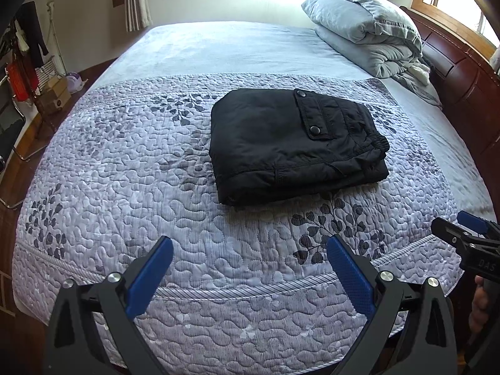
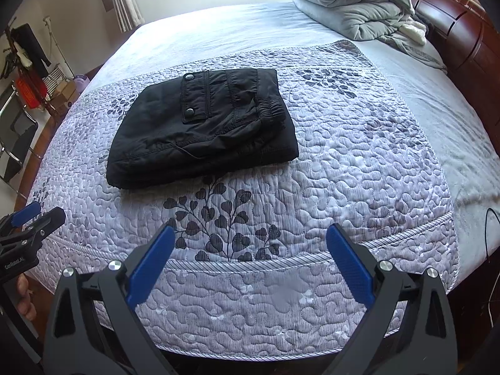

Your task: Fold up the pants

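the black pants (image 1: 293,147) lay folded into a squat bundle on the quilt (image 1: 156,187), long side running across the bed (image 1: 234,47), waistband end turned toward the headboard (image 1: 462,72) and pillows (image 1: 362,28). bare quilt ringed the pants on every side. the left gripper (image 1: 250,268) and right gripper (image 2: 250,256) hung near the bed's edge, well apart from the pants, jaws spread wide and holding nothing. inner layers of the pants were hidden.

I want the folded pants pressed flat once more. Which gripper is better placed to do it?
Neither by much: the left gripper and right gripper both hang open at the bed's near edge, clear of the pants. The pants look slightly nearer the left.
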`<state>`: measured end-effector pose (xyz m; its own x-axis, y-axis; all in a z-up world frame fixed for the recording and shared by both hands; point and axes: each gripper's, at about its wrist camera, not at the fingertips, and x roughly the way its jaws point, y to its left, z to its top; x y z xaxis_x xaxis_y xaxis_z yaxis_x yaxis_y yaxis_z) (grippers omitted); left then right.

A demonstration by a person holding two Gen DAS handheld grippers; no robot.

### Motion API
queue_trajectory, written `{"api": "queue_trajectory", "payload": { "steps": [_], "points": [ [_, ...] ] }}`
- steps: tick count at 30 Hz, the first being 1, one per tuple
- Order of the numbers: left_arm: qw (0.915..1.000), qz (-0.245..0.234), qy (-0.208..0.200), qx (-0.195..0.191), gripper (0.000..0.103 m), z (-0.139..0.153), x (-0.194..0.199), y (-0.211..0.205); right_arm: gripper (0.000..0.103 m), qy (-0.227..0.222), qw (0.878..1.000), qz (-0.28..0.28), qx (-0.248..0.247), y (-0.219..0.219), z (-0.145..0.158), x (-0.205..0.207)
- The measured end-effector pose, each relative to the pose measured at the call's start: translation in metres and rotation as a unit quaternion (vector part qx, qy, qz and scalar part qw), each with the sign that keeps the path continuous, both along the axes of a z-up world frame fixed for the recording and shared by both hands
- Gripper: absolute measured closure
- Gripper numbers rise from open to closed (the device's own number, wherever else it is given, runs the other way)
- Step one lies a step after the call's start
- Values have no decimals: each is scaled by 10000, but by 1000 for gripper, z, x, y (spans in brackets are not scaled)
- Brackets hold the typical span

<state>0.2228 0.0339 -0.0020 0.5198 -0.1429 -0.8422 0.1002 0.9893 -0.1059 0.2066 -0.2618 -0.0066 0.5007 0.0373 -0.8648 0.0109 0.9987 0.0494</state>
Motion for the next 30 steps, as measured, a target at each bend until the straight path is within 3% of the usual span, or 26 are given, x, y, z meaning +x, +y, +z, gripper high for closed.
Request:
{"api": "queue_trajectory", "payload": {
  "steps": [21,30],
  "points": [
    [9996,-18,-274,5,4,6,-4,-2,6,29,10000,-36,-16,-1,-3,2],
    [9999,3,-156,-69,4,6,-1,-1,6,27,10000,-66,23,-3,-2,3]
  ]
}}
